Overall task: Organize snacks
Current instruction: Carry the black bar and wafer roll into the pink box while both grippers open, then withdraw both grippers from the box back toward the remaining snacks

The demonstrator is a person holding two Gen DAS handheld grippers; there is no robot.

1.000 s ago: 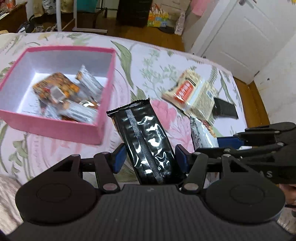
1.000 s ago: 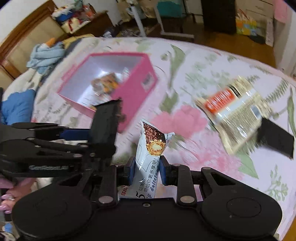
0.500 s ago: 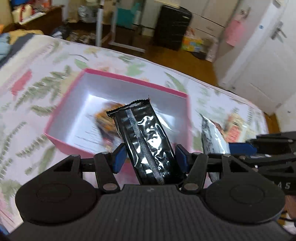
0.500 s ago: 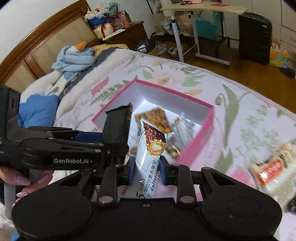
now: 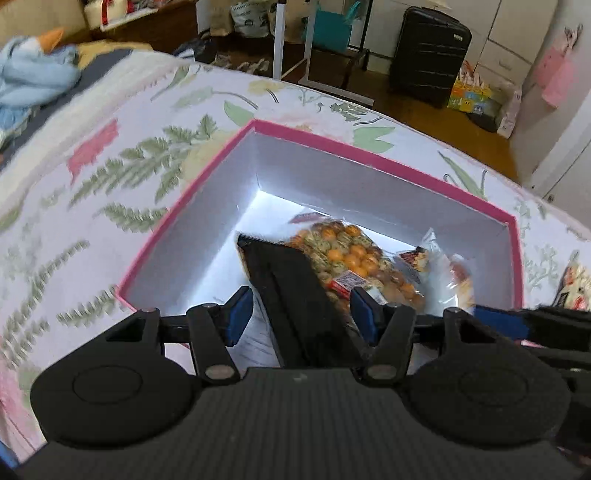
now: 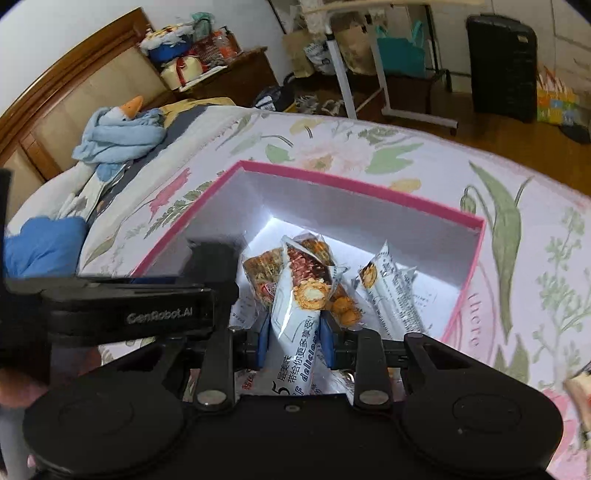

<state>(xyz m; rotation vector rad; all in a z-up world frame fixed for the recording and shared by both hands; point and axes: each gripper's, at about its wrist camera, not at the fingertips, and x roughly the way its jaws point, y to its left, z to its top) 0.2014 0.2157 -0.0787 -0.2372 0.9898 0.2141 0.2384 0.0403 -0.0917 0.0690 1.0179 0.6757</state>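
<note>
Two grippers over pink box [image 5: 373, 157] on flowered bedspread [image 5: 110, 155]. Left gripper [image 5: 301, 312] grasps black packet [image 5: 291, 291]; orange snack bag [image 5: 351, 258] at one o'clock. Right gripper [image 6: 295, 338], jaws opening, white wafer packet [image 6: 299, 314] between pads; only its view shows blue plush goose [image 6: 118, 136], ten o'clock.

I see a floral bedspread [image 5: 110, 192] across the bed, and at its far end a blue stuffed goose [image 6: 118, 133] lying beside a blue cushion [image 6: 44, 245] under the wooden headboard [image 6: 74, 88]. Beyond the bed, on the wooden floor [image 6: 480, 136], a black suitcase [image 5: 428, 51] stands near a white-legged table [image 6: 369, 59] and a teal bag [image 5: 328, 31].
</note>
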